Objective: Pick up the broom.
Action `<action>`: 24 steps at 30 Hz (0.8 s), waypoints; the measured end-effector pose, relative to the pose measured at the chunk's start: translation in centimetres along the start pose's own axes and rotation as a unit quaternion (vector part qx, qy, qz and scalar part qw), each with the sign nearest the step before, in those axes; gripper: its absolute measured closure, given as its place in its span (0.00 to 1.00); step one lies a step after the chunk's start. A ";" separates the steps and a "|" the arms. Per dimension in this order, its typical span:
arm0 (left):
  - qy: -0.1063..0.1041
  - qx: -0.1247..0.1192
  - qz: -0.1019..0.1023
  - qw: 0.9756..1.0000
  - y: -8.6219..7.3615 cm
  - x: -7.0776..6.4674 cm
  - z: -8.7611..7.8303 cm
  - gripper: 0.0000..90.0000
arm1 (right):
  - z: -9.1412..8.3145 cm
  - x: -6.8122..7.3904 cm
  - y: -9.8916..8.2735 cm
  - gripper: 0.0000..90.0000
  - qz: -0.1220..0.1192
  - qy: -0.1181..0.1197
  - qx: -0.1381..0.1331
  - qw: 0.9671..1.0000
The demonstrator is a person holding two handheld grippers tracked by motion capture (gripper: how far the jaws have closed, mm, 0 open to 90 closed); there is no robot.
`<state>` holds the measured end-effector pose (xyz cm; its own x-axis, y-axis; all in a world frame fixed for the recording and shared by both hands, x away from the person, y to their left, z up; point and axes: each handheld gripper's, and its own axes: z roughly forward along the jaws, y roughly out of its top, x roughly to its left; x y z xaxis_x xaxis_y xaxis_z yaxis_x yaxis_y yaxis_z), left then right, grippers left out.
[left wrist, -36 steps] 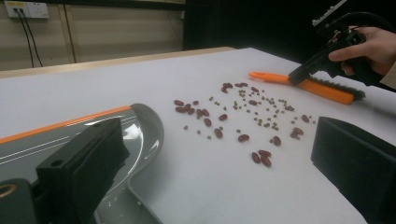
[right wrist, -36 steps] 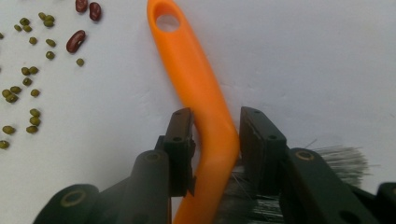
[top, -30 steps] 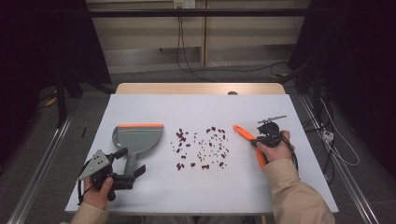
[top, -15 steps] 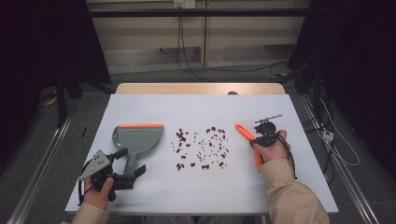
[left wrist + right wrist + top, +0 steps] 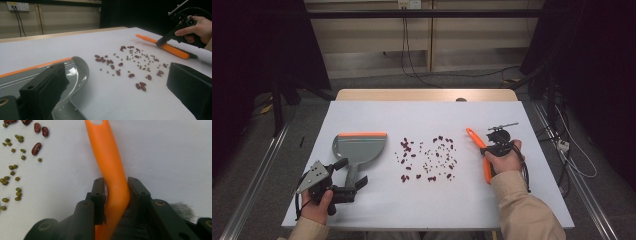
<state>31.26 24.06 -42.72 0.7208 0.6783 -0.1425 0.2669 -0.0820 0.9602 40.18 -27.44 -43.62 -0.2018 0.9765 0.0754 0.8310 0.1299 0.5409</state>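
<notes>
White tabletop [image 5: 422,210], dark room behind. Right gripper [image 5: 116,192] clamped on slim orange plastic brush [image 5: 110,162] at mid-handle, just right of scattered red and green beans [image 5: 427,157]; light, stiff, smooth, likely to twist, so best held near bristles. Left gripper [image 5: 349,187] wide apart astride handle of grey plastic dustpan with orange lip [image 5: 359,147], not gripping.

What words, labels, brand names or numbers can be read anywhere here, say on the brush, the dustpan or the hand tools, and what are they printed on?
None can be read. The orange brush, the grey dustpan, the left gripper, the right gripper and the white table carry no visible writing. The wall socket shows no legible marking; it is too small to tell.
</notes>
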 end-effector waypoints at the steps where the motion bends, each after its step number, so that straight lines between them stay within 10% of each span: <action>1: 0.003 -0.001 -0.002 1.000 0.0 0.0 0.0 0.03 | 0.0 0.0 0.0 0.77 0.000 0.000 0.000 1.000; 12: 0.003 0.000 0.004 1.000 0.1 -0.1 0.0 0.03 | -2.9 -1.1 -1.3 0.78 0.029 0.055 -0.109 0.992; 24: -0.001 -0.004 0.002 1.000 1.0 -1.0 0.1 0.03 | -5.7 -1.6 -3.8 0.78 0.047 0.100 -0.248 0.962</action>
<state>30.92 23.22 -41.66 0.7228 0.6771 -0.1380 0.2587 -0.0800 0.9626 34.39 -30.52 -40.98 -0.2749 0.9208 0.2766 0.5105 -0.1040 0.8535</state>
